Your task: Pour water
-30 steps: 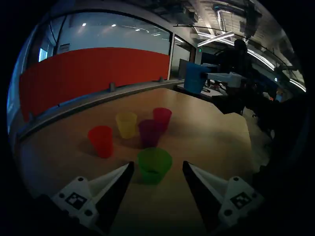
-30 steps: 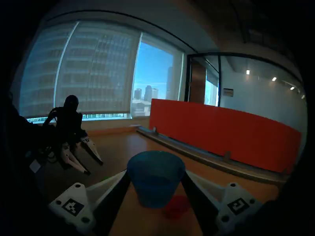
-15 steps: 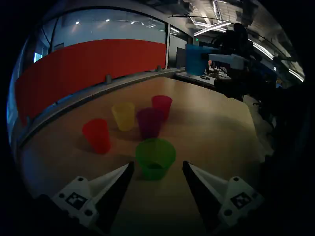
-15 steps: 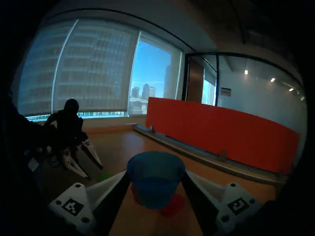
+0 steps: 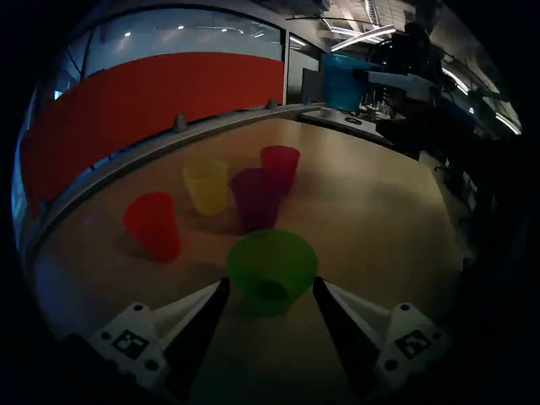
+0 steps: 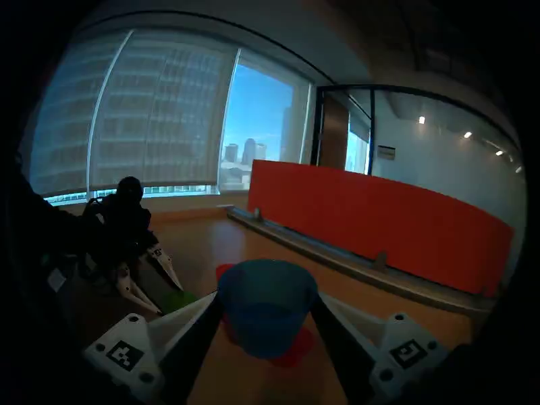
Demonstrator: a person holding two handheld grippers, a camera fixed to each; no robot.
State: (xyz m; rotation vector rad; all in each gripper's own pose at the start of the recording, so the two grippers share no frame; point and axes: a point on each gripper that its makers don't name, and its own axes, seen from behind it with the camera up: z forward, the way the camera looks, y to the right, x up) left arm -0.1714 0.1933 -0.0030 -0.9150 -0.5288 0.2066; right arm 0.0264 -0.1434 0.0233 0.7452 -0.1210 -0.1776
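Blue cup (image 6: 266, 324) sits clamped between the right gripper's (image 6: 266, 300) fingers, lifted off the wooden table (image 5: 378, 202). The left gripper (image 5: 270, 283) gapes wide, fingers flanking a green cup (image 5: 272, 263) standing near the table's middle.

Wooden table (image 5: 378, 202), five coloured cups (image 5: 257, 197) standing upright, clustered
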